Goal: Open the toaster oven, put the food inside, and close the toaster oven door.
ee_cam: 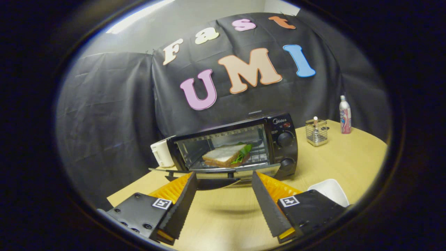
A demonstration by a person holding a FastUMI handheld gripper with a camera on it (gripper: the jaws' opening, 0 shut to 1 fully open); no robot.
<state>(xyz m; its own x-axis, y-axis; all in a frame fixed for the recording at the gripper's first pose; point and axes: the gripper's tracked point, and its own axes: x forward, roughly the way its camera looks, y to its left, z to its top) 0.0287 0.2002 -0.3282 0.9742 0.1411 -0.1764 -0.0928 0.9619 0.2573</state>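
Tongs (223,176) were held open and empty before the lowered door (216,171). Sandwich (226,155) was already placed inside the toaster oven (285,146); only closing was judged left.

Gripper (223,177) spread wide, empty, before open toaster oven (240,146); sandwich (224,155) inside.

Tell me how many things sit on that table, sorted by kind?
Appliances: 2, the toaster oven and a white appliance behind it
Food: 1, sandwich
Containers: 3, wire basket, bottle, white dish
Total: 6
The open gripper holds nothing.
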